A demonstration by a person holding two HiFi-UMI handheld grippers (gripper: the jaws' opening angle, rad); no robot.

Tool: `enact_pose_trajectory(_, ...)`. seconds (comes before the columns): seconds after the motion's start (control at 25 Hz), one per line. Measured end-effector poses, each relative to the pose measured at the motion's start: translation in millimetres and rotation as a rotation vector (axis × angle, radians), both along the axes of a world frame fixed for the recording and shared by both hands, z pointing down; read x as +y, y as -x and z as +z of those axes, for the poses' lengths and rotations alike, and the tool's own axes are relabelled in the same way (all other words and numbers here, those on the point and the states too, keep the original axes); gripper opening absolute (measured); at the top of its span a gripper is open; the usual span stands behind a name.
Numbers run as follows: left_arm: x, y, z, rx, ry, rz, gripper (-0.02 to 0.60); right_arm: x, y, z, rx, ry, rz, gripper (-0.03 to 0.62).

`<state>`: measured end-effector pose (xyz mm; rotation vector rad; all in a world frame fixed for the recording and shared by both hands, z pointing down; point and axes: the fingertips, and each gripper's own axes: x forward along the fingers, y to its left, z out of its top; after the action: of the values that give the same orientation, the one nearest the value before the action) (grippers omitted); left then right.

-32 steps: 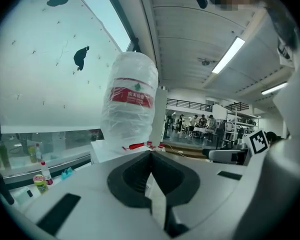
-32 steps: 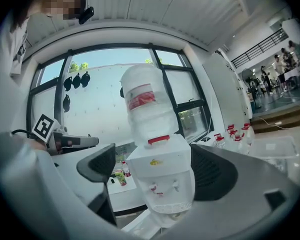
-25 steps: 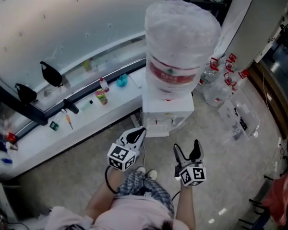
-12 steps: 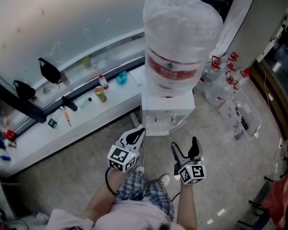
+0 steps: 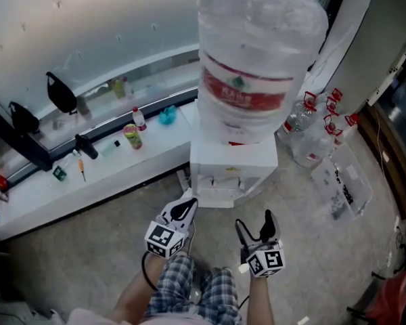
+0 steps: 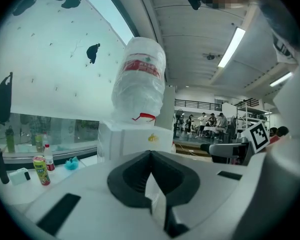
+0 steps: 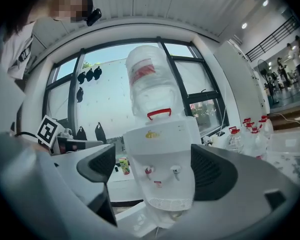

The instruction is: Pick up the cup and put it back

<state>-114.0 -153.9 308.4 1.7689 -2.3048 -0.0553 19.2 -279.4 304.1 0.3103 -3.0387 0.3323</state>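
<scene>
Since no cup can be made out in any view, both grippers hover facing the water dispenser (image 5: pixel 233 164), left gripper (image 5: pixel 189 203) clenched on nothing, right gripper (image 5: pixel 255 220) spread wide, empty, framing the taps (image 7: pixel 176 170), probably lining up a reach.

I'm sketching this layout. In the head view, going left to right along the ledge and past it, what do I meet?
screwdriver → green can → teal object → water dispenser → clear bottles with red caps
</scene>
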Motion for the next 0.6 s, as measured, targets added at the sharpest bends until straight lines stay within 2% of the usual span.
enact_pose_trajectory(0.24, -19, 8, 102, -0.023, 0.004, 0.005, 0.025, -23, 16, 106, -0.003, -0.008, -0.037, 0.465)
enact_pose_trajectory(0.6, -41, 6, 271, -0.031, 0.060, 0.039, 0.025, -41, 29, 269, 0.014, 0.001, -0.093, 0.465)
